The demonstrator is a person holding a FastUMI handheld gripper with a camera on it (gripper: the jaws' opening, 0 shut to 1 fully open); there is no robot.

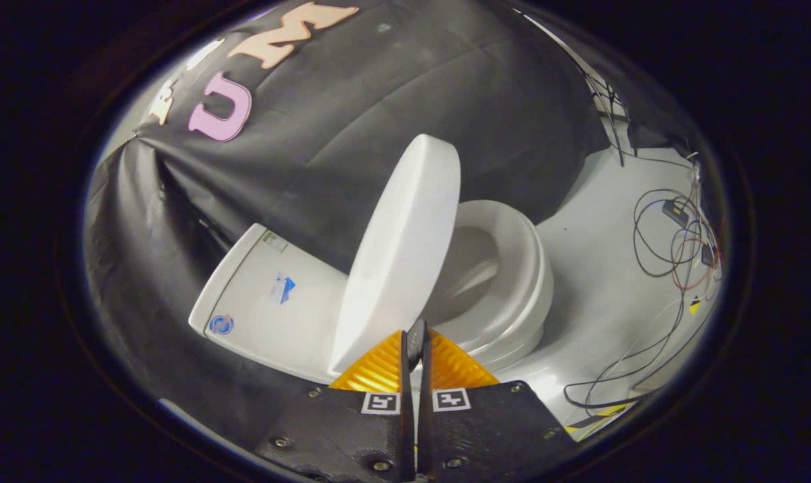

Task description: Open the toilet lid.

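Note:
A white toilet stands on the pale floor against the black cloth wall. Its lid (405,241) is lifted well off the seat (522,268) and stands nearly upright between the seat and the tank (264,295). The bowl shows open under it. My gripper (416,341) is shut, its two fingers pressed together with nothing visibly held. The tips sit right at the lid's free rim, in front of it. I cannot tell whether they touch the rim.
Loose black and red cables (673,248) with small boxes lie on the pale floor (600,282) beyond the seat. More cables trail near yellow-black tape (606,410). The black cloth wall (378,100) hangs close behind the tank.

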